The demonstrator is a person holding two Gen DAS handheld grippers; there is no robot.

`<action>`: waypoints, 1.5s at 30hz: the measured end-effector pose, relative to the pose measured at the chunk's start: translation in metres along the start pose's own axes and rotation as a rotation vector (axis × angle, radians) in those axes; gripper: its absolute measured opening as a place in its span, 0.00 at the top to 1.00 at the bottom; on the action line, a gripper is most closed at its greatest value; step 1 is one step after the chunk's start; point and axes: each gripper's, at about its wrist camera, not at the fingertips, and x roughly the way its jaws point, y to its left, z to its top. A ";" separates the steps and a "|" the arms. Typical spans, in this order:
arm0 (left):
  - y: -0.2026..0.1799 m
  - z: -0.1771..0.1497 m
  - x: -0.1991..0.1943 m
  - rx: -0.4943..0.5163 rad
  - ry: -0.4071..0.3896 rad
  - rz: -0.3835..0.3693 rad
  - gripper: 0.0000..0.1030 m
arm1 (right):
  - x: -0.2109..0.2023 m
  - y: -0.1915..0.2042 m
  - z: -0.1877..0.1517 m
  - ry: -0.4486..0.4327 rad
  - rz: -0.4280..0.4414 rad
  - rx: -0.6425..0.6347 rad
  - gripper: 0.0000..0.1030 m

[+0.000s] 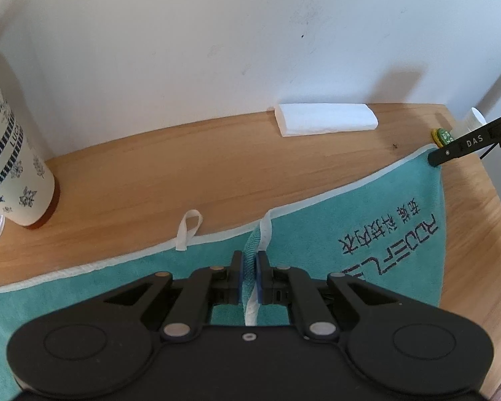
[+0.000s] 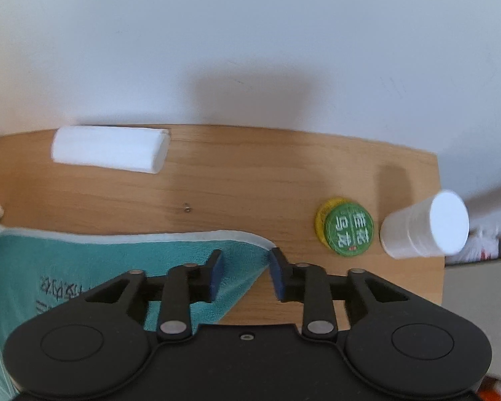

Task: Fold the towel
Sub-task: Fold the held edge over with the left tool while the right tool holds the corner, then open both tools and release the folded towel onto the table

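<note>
A teal towel (image 1: 320,234) with white edging and dark embroidered lettering lies on the wooden table (image 1: 183,167), one layer folded over another. My left gripper (image 1: 249,260) is shut on a raised pinch of the towel's edge near the middle of its far border. A white hanging loop (image 1: 188,229) sticks out to the left of it. My right gripper (image 2: 245,262) stands open over the towel's far right corner (image 2: 247,250), which lies between its blue pads. From the left wrist view, the right gripper's finger (image 1: 464,148) touches that corner.
A folded white cloth (image 1: 325,119) lies by the wall. A flowered tumbler (image 1: 10,153) stands at the left. A green round tin (image 2: 345,230) and a white cylinder (image 2: 424,227) sit near the table's right edge, close to the right gripper.
</note>
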 end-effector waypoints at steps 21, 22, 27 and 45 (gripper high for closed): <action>-0.010 0.004 0.012 0.043 0.023 0.029 0.92 | -0.007 -0.019 -0.032 -0.011 -0.005 0.123 0.94; -0.009 0.004 0.014 0.043 0.028 0.030 0.92 | -0.008 -0.017 -0.033 -0.016 -0.010 0.111 0.93; -0.011 0.002 0.018 0.062 0.029 0.049 0.92 | -0.009 -0.012 -0.035 -0.025 -0.027 0.091 0.84; -0.018 0.001 -0.018 0.083 -0.101 0.117 0.86 | -0.019 -0.004 -0.035 -0.033 -0.076 0.042 0.69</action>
